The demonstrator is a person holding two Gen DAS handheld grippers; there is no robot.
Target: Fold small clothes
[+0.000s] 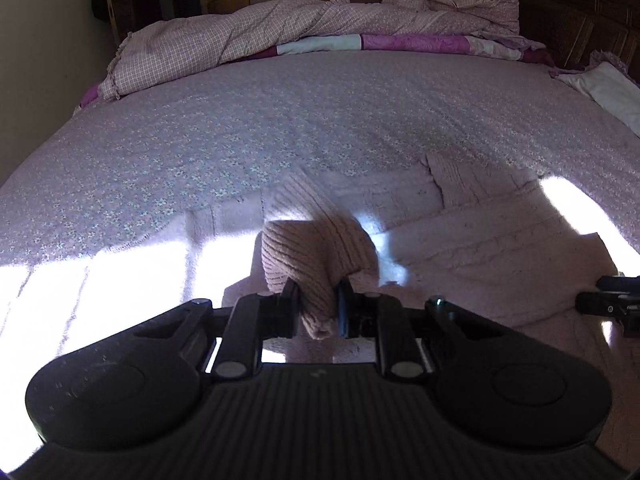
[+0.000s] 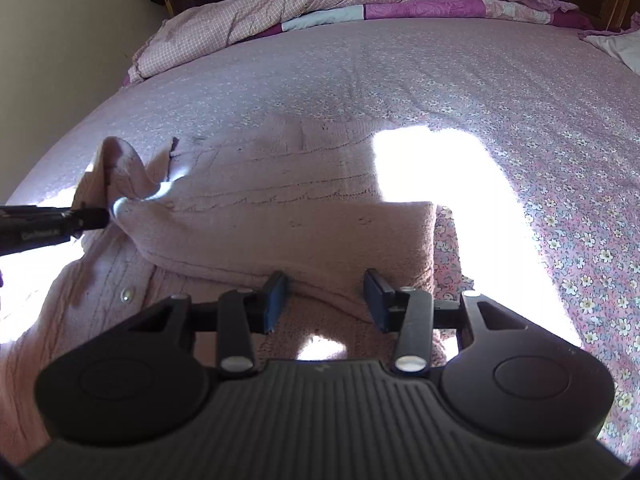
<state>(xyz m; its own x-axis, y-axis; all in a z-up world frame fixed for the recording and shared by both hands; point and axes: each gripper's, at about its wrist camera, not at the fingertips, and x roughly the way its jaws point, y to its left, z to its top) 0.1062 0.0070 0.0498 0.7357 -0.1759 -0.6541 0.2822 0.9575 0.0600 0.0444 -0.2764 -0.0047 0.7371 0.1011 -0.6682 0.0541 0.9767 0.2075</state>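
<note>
A pale pink knitted cardigan [image 2: 280, 216] lies on a bed [image 1: 280, 120] covered with a lilac sheet printed with small flowers. The knit is fuzzy and ribbed at the cuffs, with faint cable lines running across the body. A small round snap button [image 2: 129, 293] shows on the front edge near the left side of the right wrist view. The garment is partly folded: one panel is laid over the body, giving a thick doubled edge near the right gripper [image 2: 326, 300].

Patches of strong sunlight fall across the sheet and the cardigan, bleaching parts of both to white.

The left gripper [image 1: 316, 300] has its fingers clamped on a bunched, ribbed piece of the cardigan, which looks like a sleeve end; the fabric bulges up between and above the fingers and is lifted off the bed. In the right wrist view the same gripper comes in from the left edge, holding that raised pink fold.

The right gripper's blue-padded fingers stand apart, over the folded edge of the cardigan. Whether the pads touch the fabric cannot be told.

At the far side of the bed a crumpled checked quilt [image 1: 248, 36] in pink and purple is heaped along the edge, and a white pillow [image 1: 608, 88] lies at the right. Dark wooden furniture [image 1: 580, 12] stands behind.
</note>
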